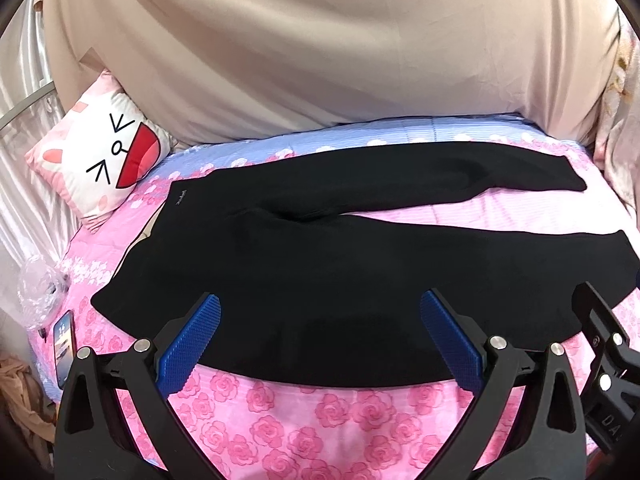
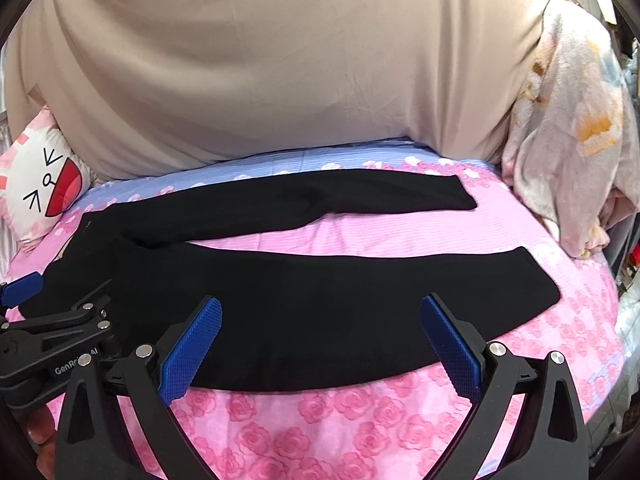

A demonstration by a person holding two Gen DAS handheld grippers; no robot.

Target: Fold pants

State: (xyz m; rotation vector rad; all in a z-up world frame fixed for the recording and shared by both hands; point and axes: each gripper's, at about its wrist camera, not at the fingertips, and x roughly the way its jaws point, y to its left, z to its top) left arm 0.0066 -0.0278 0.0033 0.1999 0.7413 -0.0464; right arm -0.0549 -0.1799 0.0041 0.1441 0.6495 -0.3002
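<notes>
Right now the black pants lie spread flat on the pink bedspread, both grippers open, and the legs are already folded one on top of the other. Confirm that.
Not quite: the legs are not folded together. In the right wrist view the pants lie with both legs apart, bedspread showing between them. The rest holds: the left gripper and right gripper are open.

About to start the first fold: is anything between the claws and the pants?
Nothing visible. Both the left claw and the right claw hang open over the near edge of the black pants, with no object between.
</notes>
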